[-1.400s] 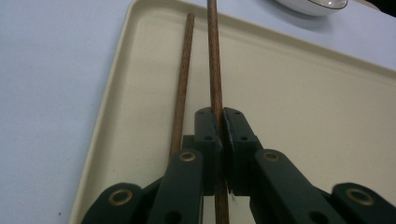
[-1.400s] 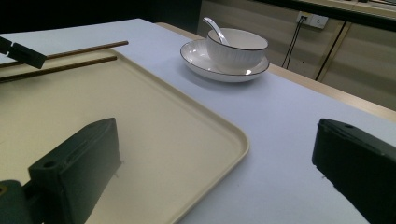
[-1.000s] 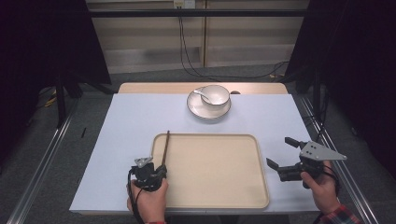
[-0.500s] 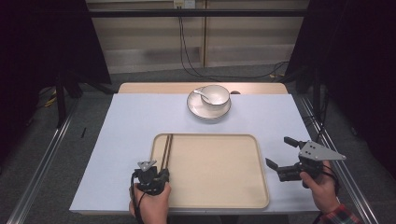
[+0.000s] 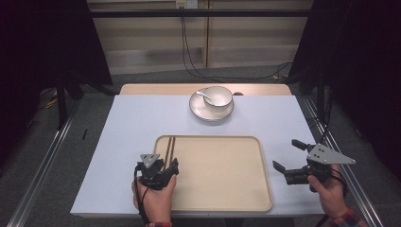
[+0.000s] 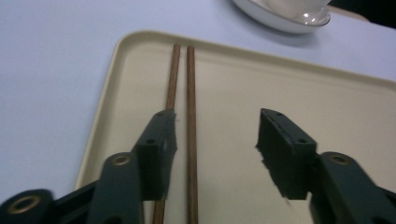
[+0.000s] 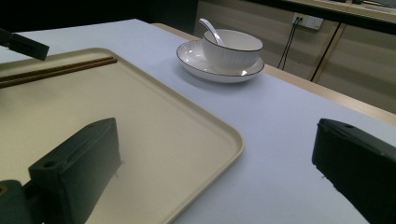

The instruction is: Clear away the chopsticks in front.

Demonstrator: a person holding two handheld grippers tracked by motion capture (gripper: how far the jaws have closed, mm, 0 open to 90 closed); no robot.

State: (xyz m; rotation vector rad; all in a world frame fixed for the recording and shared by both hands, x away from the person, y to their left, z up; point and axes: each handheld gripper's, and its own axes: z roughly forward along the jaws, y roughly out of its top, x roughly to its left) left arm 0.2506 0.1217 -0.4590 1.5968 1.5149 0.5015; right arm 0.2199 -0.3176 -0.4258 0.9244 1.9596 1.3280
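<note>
The chopsticks (image 5: 169, 147) lie side by side in the beige tray (image 5: 222, 198), flat along its left rim and running away from the person toward the far edge. That spot keeps them parallel, out of the middle of the tray, and leaves the rest of its floor bare for whatever else is to be set there.

The left tool (image 5: 163, 171) sits low over the near ends of the chopsticks. Its jaws have just been opening and now stand partly apart; in the left gripper view one chopstick (image 6: 191, 140) lies in the gap and the other passes under the left-hand jaw, with no pad pressing on either. So the pair looks set down and let go, resting on the tray by its own weight. My reading is that the jaws stay low here so the sticks do not roll or cross as the grip comes off.

The right tool (image 5: 288, 158) hovers over the desk (image 5: 118, 142) just beside the tray's right rim, its jaws wide and empty, well clear of the left hand's work. It points toward the far side, where a white bowl (image 5: 217, 96) with a spoon (image 5: 204, 94) in it stands on a saucer (image 5: 201, 111), well apart from the tray. That seems a waiting pose, probably facing what it may be meant to fetch next.
</note>
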